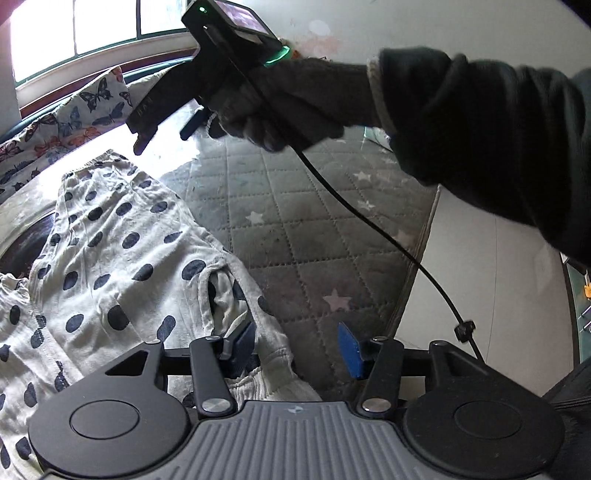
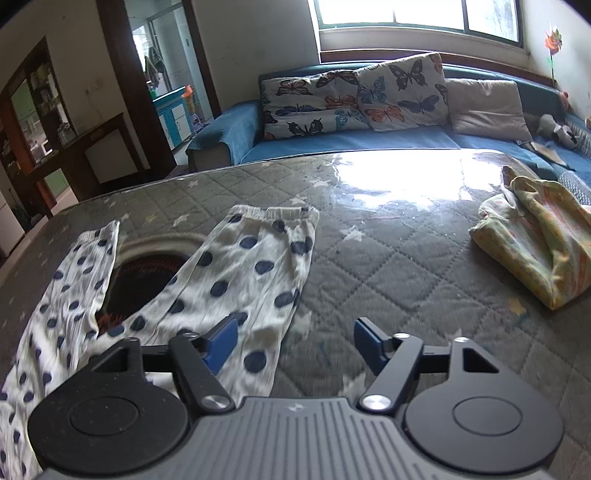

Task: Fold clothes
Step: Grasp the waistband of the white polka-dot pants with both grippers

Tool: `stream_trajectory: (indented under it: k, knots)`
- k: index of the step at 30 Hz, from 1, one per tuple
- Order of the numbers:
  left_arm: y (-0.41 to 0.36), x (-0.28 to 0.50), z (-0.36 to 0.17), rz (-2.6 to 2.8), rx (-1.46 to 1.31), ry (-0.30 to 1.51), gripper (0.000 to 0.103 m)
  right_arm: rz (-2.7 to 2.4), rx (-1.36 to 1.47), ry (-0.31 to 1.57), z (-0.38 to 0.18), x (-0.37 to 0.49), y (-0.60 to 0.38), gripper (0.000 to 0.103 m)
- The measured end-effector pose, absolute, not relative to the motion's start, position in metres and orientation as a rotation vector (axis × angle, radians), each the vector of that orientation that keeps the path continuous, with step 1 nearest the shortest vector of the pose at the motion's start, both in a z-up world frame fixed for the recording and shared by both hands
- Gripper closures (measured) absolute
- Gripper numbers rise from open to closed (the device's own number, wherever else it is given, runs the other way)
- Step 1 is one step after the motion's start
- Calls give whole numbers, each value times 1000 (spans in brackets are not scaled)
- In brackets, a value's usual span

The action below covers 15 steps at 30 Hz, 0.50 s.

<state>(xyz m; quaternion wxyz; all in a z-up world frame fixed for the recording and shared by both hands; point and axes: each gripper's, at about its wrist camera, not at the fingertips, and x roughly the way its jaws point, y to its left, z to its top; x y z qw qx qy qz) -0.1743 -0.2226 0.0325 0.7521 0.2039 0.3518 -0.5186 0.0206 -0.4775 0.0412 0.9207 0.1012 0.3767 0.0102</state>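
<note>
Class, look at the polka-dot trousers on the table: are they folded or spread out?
Spread out. In the right wrist view the trousers lie flat on the quilted table, their two legs splayed apart with a gap between them and the waistband showing.

Home living room: sofa (image 2: 332, 144), cushions (image 2: 402, 92)

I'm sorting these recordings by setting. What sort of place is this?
Most likely a home living room. A blue sofa with butterfly-print cushions sits under a window, and white navy-dotted trousers lie on a grey quilted star-patterned table cover. A doorway opens onto another room.
</note>
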Motion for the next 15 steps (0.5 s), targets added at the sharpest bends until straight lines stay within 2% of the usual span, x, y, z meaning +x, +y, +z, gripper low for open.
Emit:
stream_trajectory:
  k: [2,7,10,15]
  knots:
    - [-222,-173,30,-1138,440,782,54,14,232,778,40,31,-481,37]
    - [-223,-162,25,-1134,422,818,81,-1,293,791,36,58,-491,41]
    - [-220,-155,24,-1143,393,832,87,-13,313,798,31,76,-496,41]
    - [-216,-146,25,-1168,343,847,92,-30,335,811,23,105,-498,43]
